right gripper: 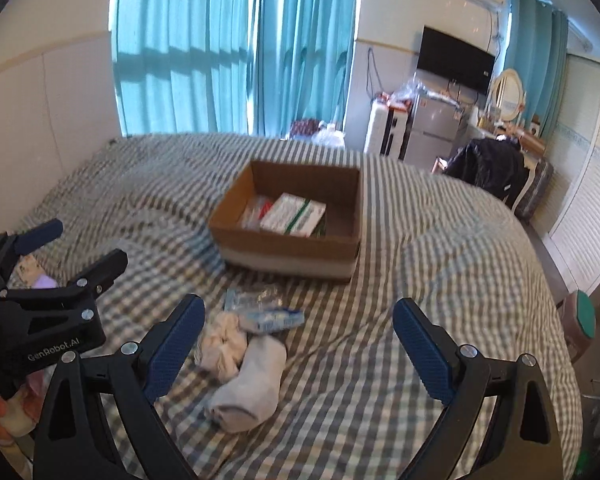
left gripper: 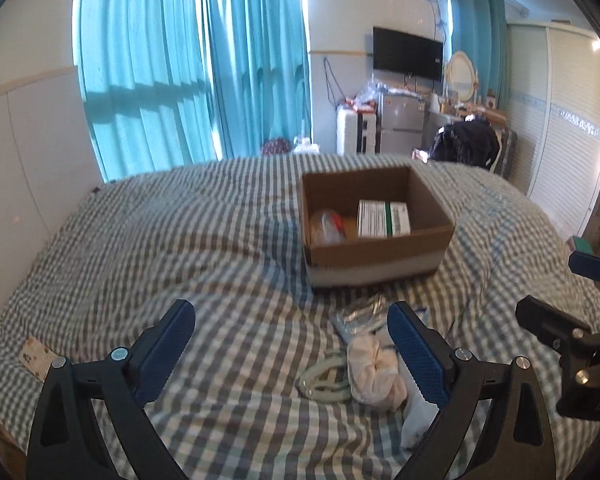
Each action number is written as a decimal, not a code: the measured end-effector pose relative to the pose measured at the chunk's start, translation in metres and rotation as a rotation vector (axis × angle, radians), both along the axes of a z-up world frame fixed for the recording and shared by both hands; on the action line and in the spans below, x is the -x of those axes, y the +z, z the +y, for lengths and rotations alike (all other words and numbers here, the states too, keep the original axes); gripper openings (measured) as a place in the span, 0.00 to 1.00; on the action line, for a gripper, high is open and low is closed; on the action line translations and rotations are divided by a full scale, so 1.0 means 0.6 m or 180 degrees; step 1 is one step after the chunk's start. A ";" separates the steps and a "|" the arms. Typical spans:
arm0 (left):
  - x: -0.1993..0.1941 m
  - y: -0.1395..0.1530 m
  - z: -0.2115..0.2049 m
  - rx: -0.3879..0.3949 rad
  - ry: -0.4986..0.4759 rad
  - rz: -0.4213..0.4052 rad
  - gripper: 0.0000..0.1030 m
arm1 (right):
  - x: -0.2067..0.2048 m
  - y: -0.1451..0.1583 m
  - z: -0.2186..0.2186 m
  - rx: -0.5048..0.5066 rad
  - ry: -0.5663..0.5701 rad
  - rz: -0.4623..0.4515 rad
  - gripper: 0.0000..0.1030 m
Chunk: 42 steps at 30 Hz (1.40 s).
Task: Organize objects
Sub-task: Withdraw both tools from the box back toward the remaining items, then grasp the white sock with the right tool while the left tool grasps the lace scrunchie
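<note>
An open cardboard box (left gripper: 380, 258) (right gripper: 288, 250) sits on the checked bed. It holds a white and green carton (left gripper: 383, 219) (right gripper: 294, 213) and a clear plastic item (left gripper: 327, 227). In front of the box lie a crumpled plastic packet (left gripper: 358, 314) (right gripper: 260, 308), a cream bundle (left gripper: 374, 376) (right gripper: 223, 344), a grey rolled sock (right gripper: 248, 386) and a pale green cord (left gripper: 324, 380). My left gripper (left gripper: 290, 344) is open and empty, above the bed left of the pile. My right gripper (right gripper: 300, 344) is open and empty, over the bed right of the sock.
The checked bedspread (left gripper: 160, 248) covers the whole bed. Teal curtains (left gripper: 188, 64), a wall TV (left gripper: 408, 53), a small fridge (left gripper: 400, 120) and a chair with a dark jacket (left gripper: 466, 142) stand beyond the bed. A white wardrobe (left gripper: 560, 128) is at the right.
</note>
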<state>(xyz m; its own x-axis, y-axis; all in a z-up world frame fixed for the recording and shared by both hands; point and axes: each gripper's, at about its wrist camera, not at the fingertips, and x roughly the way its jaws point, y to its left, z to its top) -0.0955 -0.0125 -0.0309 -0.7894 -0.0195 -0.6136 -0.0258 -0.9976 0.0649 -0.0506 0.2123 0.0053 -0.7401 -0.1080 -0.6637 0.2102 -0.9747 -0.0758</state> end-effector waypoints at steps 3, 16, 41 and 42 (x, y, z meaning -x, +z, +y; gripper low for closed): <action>0.003 -0.036 -0.002 -0.0008 0.0034 -0.0157 0.96 | 0.004 -0.052 0.000 -0.0023 -0.0043 -0.0191 0.93; 0.011 -0.117 -0.004 0.0109 0.0079 -0.0496 0.97 | 0.011 -0.174 -0.039 0.0060 0.0158 -0.0751 0.93; 0.019 -0.139 -0.002 0.0106 0.0080 -0.0663 0.97 | 0.011 -0.183 -0.005 0.0464 0.0153 -0.1001 0.61; 0.020 -0.140 -0.002 0.0105 0.0085 -0.0669 0.96 | 0.012 -0.190 -0.010 0.0479 0.0176 -0.1057 0.61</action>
